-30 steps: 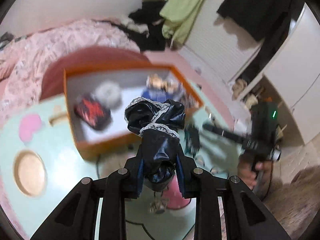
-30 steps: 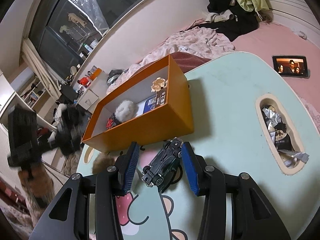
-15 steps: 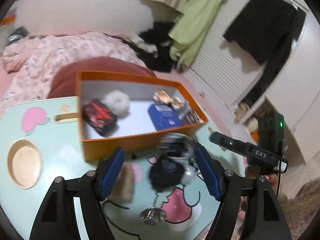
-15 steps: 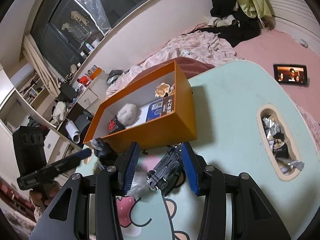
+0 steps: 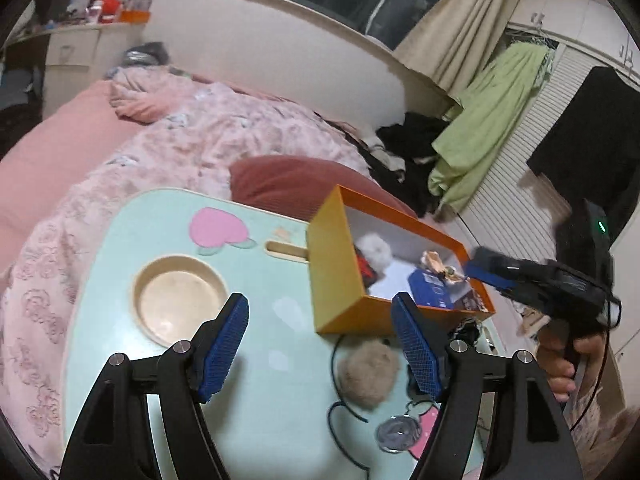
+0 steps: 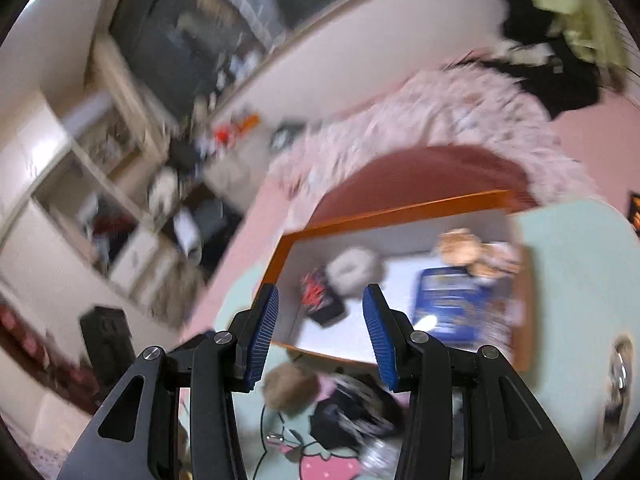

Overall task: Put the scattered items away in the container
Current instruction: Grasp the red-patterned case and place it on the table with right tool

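Moved: black lace cloth (image 6: pixel 352 412) left my left gripper (image 5: pixel 320 348), now apart, empty.
Right gripper (image 6: pixel 318 336): apart, empty.
Left: cloth, pompom (image 5: pixel 368 372) outside orange box (image 5: pixel 340 272).

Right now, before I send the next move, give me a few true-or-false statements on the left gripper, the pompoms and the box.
1. The left gripper is open. True; its jaws have just been opening, and nothing is between them.
2. The brown pompom is inside the box. False: it lies on the table, just in front of the box.
3. A white pompom is in the box. True.
4. The box sits on the bed. False: it stands on the table.
5. The round recess in the table holds a cup. False: it is empty.
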